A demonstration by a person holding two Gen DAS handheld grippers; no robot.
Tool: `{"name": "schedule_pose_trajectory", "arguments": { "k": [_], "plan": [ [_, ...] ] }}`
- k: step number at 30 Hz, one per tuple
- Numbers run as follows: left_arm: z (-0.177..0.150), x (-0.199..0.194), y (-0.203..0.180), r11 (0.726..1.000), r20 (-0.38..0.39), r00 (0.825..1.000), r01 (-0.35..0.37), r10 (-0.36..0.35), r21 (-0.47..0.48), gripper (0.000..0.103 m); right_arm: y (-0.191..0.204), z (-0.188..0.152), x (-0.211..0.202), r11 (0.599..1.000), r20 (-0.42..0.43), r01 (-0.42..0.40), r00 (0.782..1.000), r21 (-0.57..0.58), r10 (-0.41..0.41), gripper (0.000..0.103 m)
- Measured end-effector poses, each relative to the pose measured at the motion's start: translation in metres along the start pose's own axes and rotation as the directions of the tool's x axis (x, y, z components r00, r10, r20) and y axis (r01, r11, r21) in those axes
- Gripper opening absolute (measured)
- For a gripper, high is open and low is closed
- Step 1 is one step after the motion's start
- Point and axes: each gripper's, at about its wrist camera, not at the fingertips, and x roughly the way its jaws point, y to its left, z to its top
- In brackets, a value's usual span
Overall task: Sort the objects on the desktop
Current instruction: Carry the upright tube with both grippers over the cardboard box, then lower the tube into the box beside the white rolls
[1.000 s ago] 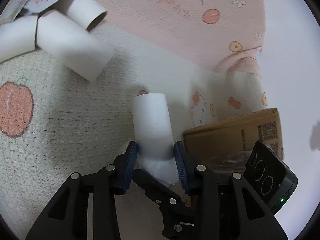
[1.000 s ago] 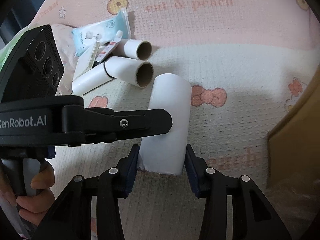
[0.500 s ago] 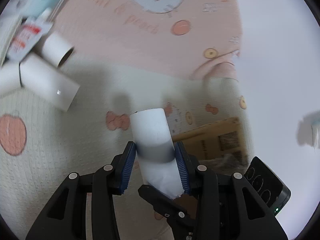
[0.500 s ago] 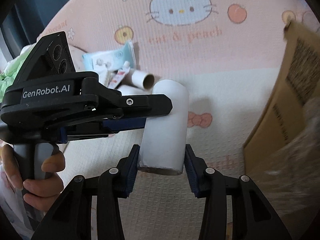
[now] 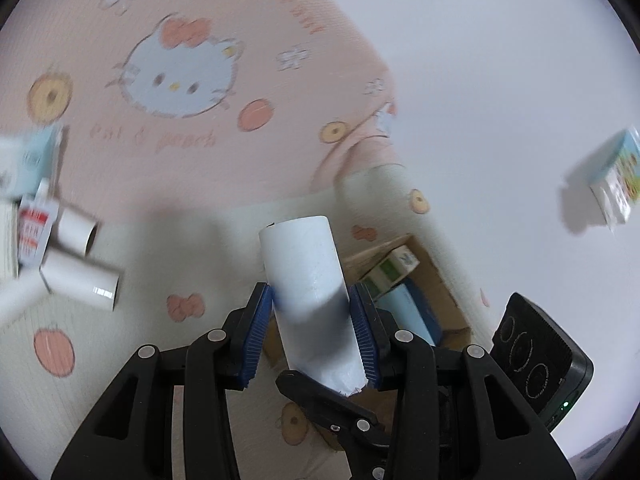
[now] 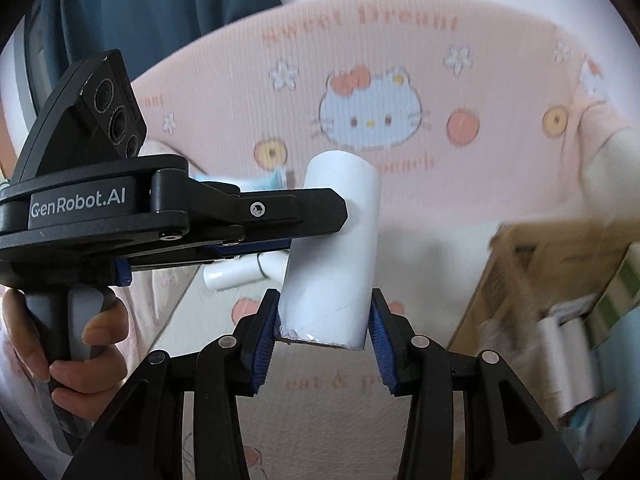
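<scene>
Above the pink cartoon blanket (image 5: 192,168), both tongs clamp one white paper tube (image 5: 308,280), held off the surface. Left tongs (image 5: 314,328) pinch its lower half between blue pads; right tongs (image 6: 323,332) grip the torn bottom end (image 6: 320,336), the left tool's finger (image 6: 280,212) crossing in front of the tube's upper part.

Open cardboard box (image 5: 424,280) sits just beyond and right of the tube in the left view, flaps up, a green-white carton (image 5: 394,270) and a light blue pack (image 5: 412,312) inside. Right view shows the same box (image 6: 516,268) at right, blurred, with a white roll (image 6: 560,360) in it. Box edge stands near the tube's right side.

Left of the tube, well apart: two more white tubes (image 5: 80,276) lying on the blanket, a red-white sachet (image 5: 34,228) touching them, a blue packet (image 5: 36,160) further back. Open blanket between that pile and the held tube.

Far right, a small printed carton (image 5: 616,176) lies alone on the white surface (image 5: 500,80). Blanket's right edge (image 5: 384,120) curves just behind the box. Person's hand (image 6: 80,344) holds the left tool's handle.
</scene>
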Motion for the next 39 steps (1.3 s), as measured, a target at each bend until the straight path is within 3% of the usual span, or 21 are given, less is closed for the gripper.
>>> {"name": "schedule_pose_trajectory", "arguments": {
  "k": [10,17,26,31,39],
  "plan": [
    [0.030,0.022,-0.065,0.988,-0.090,0.996,0.026,-0.012,0.150,0.044,-0.027,0.022,-0.037,0.996,0.001,0.090,0.996,-0.021,-0.090,0.041],
    [0.039,0.055,-0.101,0.987,-0.178,0.983,0.063,-0.036,0.150,0.044,-0.067,0.030,-0.058,0.994,-0.009,0.105,0.994,0.043,-0.105,0.041],
    [0.020,0.119,-0.120,0.994,-0.339,0.941,0.044,-0.008,0.101,0.046,-0.117,0.026,-0.067,0.986,-0.113,0.154,0.983,0.066,-0.146,0.041],
    [0.034,0.149,-0.131,0.992,-0.417,0.908,0.018,0.034,0.121,0.046,-0.129,0.027,-0.065,0.984,-0.172,0.178,0.970,0.031,-0.170,0.041],
    [0.025,0.171,-0.124,0.999,-0.449,0.893,-0.009,0.030,0.048,0.046,-0.159,0.026,-0.050,0.989,-0.266,0.144,0.955,0.025,-0.133,0.041]
  ]
}}
